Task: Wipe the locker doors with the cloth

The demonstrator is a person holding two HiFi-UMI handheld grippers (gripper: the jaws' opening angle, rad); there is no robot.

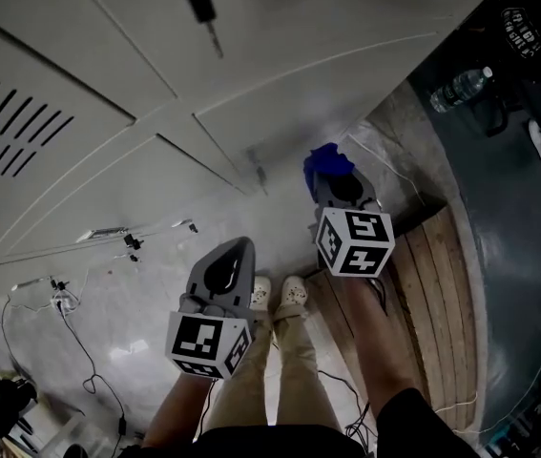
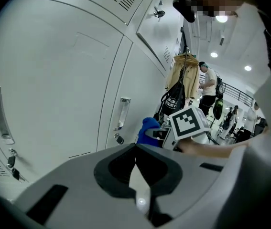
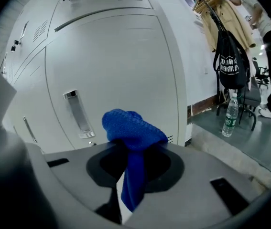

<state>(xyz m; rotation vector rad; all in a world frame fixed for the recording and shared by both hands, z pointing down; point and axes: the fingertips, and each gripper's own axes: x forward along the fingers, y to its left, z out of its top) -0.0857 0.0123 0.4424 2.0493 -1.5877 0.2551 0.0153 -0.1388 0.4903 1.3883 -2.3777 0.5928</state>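
Blue nubby cloth, bunched at frame centre, pinched by my right gripper, pale grey metal locker doors behind, my left gripper pressed together, empty.

The blue cloth, bunched and knobbly, hangs pinched in the right hand-held gripper at frame centre, near closed pale locker doors filling the upper left.

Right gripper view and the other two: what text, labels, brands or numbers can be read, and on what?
No text is readable.
Black bag: white print, too blurred to read.
Water bottle: label too small to read.
Marker cubes: square patterns only, no words.
Locker doors: no labels seen.
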